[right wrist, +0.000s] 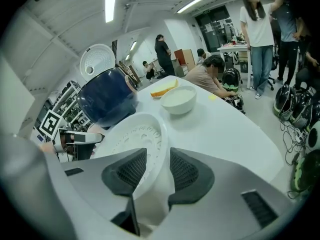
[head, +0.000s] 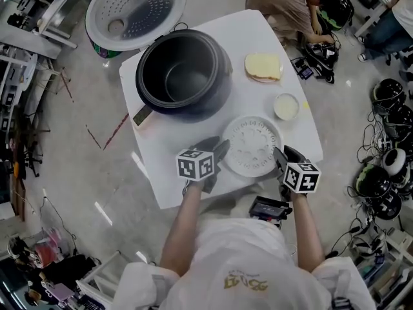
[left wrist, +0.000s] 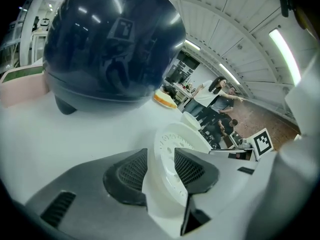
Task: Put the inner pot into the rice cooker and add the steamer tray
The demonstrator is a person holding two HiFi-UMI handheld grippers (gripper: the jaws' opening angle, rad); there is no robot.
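I stand over the white worktop [head: 193, 131] with a gripper in each hand, both lowered to the steamer tray [head: 250, 146]. The tray lies flat on the worktop near its front edge, with its perforated face up.

My left gripper [head: 218, 148] is at the tray's left side. In the left gripper view its fingers [left wrist: 130, 171] are clenched on the tray's raised rim, one dark ribbed pad on the outside and one on the inside, with the white wall filling the space between them.

My right gripper [head: 284, 157] is at the opposite side of the tray. Its fingers [right wrist: 187, 171] straddle the rim there, which leans against the inner pad. I do not see them pressing on it, so I take that hand as released around the rim.

Behind the tray stands the dark rice cooker [head: 219, 86], with the inner pot [head: 181, 76] already seated in it. The pot's hollow is bare. The cooker's lid [head: 135, 8] is swung fully back beyond the far edge of the worktop, showing its dotted white inner face.

To the right of the cooker lies a pale yellow block [head: 262, 66]. A small white bowl [head: 286, 106] sits between that block and the tray, just clear of the tray's far rim.

Several people stand or crouch on the floor beyond the worktop.
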